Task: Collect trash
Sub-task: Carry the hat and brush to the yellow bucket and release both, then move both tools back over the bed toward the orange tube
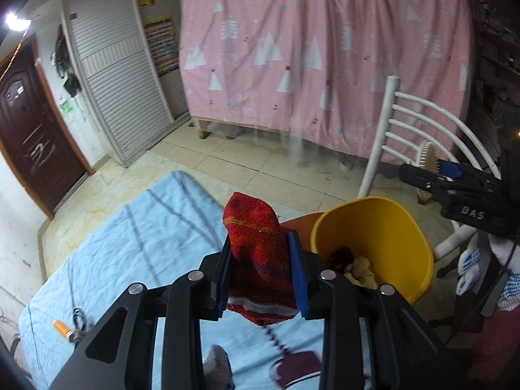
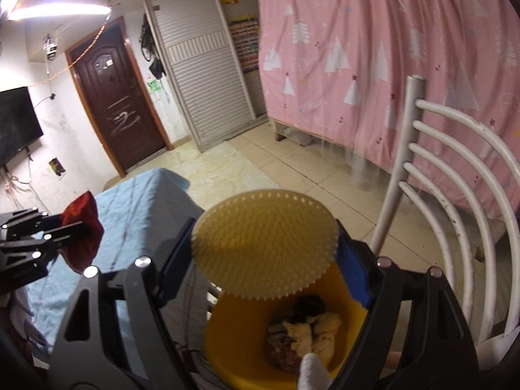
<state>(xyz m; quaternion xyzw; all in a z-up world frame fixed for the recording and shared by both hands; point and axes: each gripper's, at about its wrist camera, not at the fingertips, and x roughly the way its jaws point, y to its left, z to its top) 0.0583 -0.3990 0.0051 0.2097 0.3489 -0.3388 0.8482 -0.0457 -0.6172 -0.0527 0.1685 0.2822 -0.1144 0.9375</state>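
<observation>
Fingers [image 1: 294, 260] of the left gripper [image 1: 260, 256] clamp a red knitted cloth [image 1: 260, 240]; the right gripper [image 2: 265, 250] pinches a round perforated disc [image 2: 265, 247].
Both hover at the yellow bin [image 2: 237, 334], which holds crumpled trash [image 2: 308, 334], beside a blue-covered counter [image 1: 130, 243] and white chair [image 2: 455, 195].

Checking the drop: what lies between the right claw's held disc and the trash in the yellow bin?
Nothing: in the right wrist view the perforated disc hangs over the yellow bin, open air down to the trash.
</observation>
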